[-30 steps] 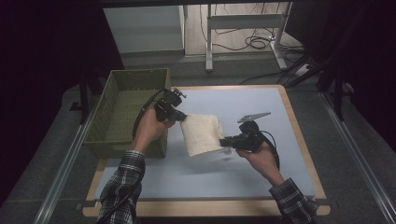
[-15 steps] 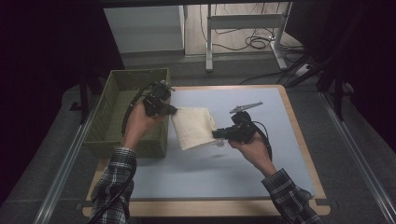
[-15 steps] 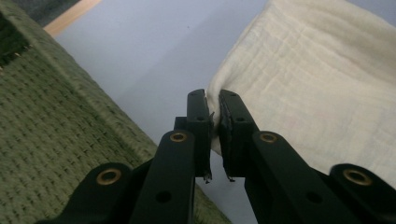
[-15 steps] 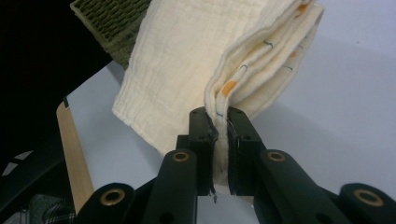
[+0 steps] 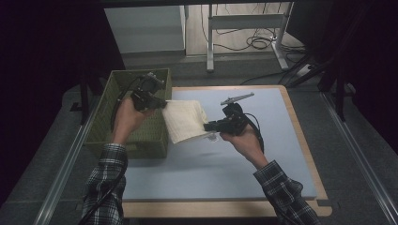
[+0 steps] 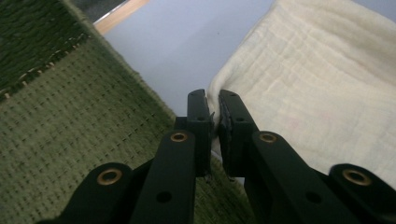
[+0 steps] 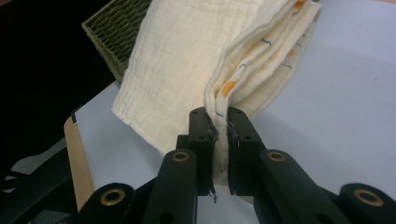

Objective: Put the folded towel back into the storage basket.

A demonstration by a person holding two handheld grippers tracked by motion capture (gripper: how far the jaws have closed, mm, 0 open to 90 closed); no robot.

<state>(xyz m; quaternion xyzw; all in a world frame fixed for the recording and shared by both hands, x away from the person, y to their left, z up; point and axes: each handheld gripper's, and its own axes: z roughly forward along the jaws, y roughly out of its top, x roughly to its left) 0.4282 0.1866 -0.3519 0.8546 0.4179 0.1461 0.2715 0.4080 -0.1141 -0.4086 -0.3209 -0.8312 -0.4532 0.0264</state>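
Grippers first: left gripper [image 5: 162, 104] has its jaws pinched tight on one edge of the cloth [image 5: 185, 120], only a sliver of fabric between them in the left gripper view [image 6: 212, 116]. Right gripper [image 5: 210, 126] is likewise clamped, jaws nearly closed on the folded, layered edge, where I can see orange and blue print on the inner layers [image 7: 261, 56].

Cloth is a cream, folded square, held up off the table between both grippers, sagging slightly in the middle. From the cloth, the left gripper sits at roughly 10 o'clock and the right one at 4 o'clock. No part of it looks to be touching the mat [image 5: 263, 154], though I can't be sure of the lowest corner.

Basket [image 5: 117, 122], green and woven, stands at 9 o'clock from the cloth, on the left edge of the table. Left gripper is already over its near-right rim; the cloth's left edge is just beside that rim, most of it not yet over the opening.

My read: this is the carry step, folded cloth being transferred into the basket. I can't see inside the basket well enough to say what's in it.

Next move as I judge it: translate both grippers toward 9 o'clock together, keeping spacing constant so the fold doesn't open, clear the rim, lower, then release both at once. Risk is the trailing corner catching the rim.
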